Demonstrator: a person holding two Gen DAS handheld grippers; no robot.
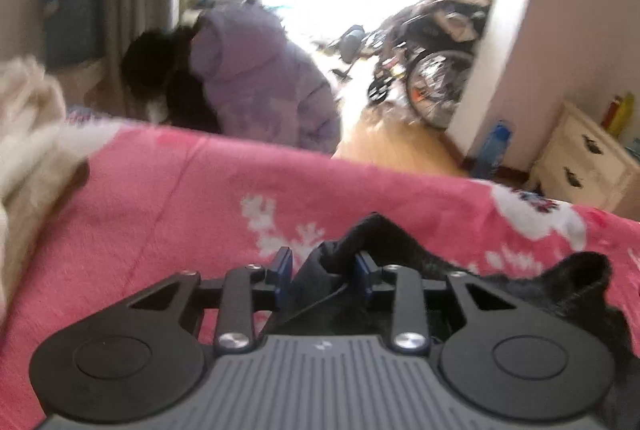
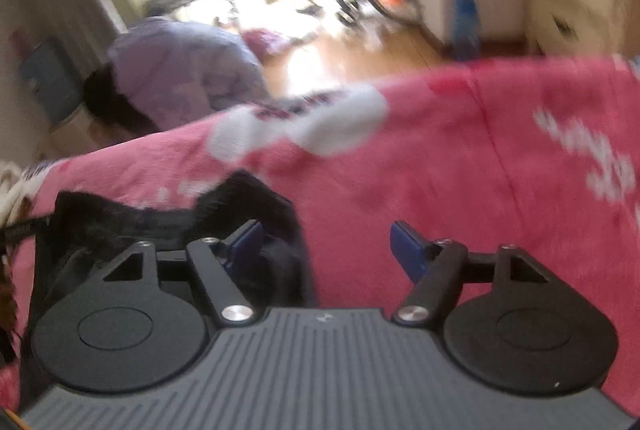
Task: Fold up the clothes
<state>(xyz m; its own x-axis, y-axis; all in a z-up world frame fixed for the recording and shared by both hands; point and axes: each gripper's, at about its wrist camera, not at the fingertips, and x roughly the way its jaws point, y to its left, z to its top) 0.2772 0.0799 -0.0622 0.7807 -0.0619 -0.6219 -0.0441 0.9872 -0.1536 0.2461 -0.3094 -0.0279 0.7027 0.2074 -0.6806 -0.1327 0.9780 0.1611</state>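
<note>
A black garment lies crumpled on a pink blanket with white patterns that covers the bed. My left gripper is shut on a raised fold of the garment, with dark cloth filling the gap between its blue pads. In the right wrist view the same black garment trails off to the left over the pink blanket. My right gripper is wide open. Its left fingertip rests against the garment's edge, and only pink blanket shows between the two fingers.
A cream cloth is heaped at the bed's left. Beyond the bed a person in a lilac padded jacket bends over the wooden floor. A bicycle, a blue bottle and a cream drawer cabinet stand at the back right.
</note>
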